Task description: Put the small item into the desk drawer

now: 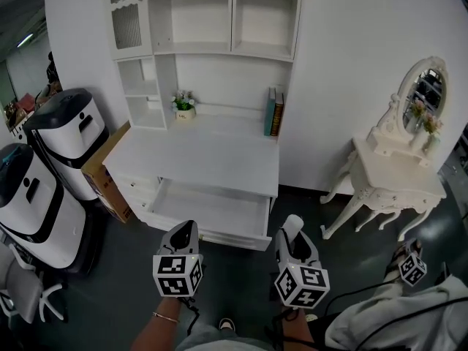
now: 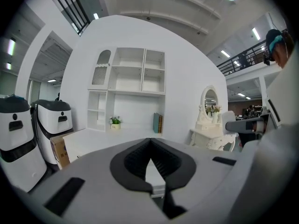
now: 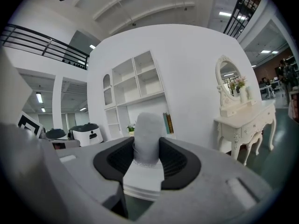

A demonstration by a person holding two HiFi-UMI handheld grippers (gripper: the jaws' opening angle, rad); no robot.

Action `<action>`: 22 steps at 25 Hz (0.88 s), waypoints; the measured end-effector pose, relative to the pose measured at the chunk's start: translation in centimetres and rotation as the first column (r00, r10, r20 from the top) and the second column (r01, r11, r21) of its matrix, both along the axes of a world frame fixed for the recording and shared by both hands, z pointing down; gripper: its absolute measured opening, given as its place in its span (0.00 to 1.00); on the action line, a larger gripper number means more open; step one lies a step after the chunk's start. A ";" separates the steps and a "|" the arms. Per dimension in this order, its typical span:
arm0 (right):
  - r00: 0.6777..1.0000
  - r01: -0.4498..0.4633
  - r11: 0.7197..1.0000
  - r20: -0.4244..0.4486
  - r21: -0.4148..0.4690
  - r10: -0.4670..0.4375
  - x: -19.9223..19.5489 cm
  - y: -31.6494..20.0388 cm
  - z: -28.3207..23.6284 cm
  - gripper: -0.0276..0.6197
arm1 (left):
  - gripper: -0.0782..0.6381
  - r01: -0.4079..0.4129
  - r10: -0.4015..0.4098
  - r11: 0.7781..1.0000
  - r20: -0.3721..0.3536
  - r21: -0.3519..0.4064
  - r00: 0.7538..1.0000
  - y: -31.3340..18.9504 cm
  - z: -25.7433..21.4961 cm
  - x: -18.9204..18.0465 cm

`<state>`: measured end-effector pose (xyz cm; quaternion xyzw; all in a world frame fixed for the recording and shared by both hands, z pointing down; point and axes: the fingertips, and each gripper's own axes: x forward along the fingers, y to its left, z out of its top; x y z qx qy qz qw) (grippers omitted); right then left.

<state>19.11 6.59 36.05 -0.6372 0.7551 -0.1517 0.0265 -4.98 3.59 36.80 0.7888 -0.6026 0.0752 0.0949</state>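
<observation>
A small pale item (image 3: 147,133), possibly a pouch, is clamped in the right gripper (image 1: 294,232); the left gripper (image 1: 184,234) is closed on nothing. Released short of the open drawer (image 1: 212,209) ahead, the item would be lost to the floor (image 1: 241,284).

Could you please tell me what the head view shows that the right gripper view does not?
Only the head view shows the white desk drawer pulled open. Only the right gripper view shows the right gripper with its jaws shut on the pale grey rounded small item. Both show the white shelved desk, small potted plant, upright books and white dressing table with oval mirror.
</observation>
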 end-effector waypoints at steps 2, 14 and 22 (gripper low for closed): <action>1.000 -0.005 1.000 0.007 -0.005 0.005 0.3 -0.7 0.2 0.29 | 0.11 0.007 -0.007 1.000 -0.002 -0.011 1.000 -0.5 0.2 -0.1; 0.997 -0.063 0.997 0.031 -0.047 0.064 1.1 -5.9 2.7 0.29 | 0.11 -0.029 0.029 1.000 -0.001 -0.013 1.000 -6.3 1.9 0.6; 0.997 -0.074 0.997 -0.023 -0.019 0.073 0.4 -12.8 1.3 0.29 | 0.11 -0.053 0.052 0.998 -0.052 -0.018 0.997 -14.1 1.9 0.3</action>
